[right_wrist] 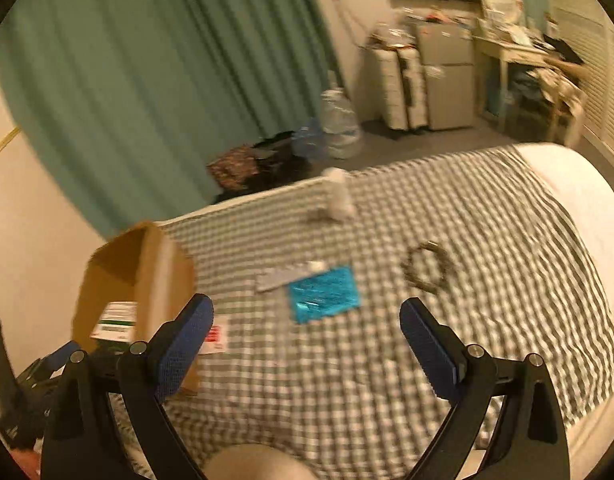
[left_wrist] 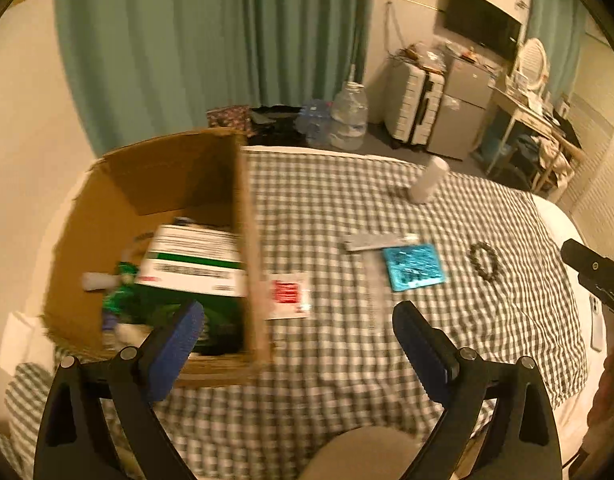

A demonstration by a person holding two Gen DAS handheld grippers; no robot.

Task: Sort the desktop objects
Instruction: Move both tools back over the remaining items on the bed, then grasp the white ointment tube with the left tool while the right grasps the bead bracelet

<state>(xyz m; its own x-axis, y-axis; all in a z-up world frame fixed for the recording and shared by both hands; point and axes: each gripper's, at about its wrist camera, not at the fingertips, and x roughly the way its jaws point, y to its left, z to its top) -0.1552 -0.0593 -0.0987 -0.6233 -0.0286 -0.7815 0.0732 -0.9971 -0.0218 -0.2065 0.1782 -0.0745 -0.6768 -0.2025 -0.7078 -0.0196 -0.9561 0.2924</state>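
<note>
Left wrist: left gripper tilted down, empty.

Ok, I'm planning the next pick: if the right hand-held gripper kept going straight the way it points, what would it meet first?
Probably the shiny blue packet, which lies just ahead between the open fingers of the right hand-held gripper. Otherwise it meets the checked cloth just short of it; blur leaves depth unclear.

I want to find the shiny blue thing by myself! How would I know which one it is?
Look at the checked cloth to the right of the cardboard box. Near the middle lies a flat square packet, just below a grey strip. It is the only glittery turquoise thing; the beaded ring beside it is dark.
</note>
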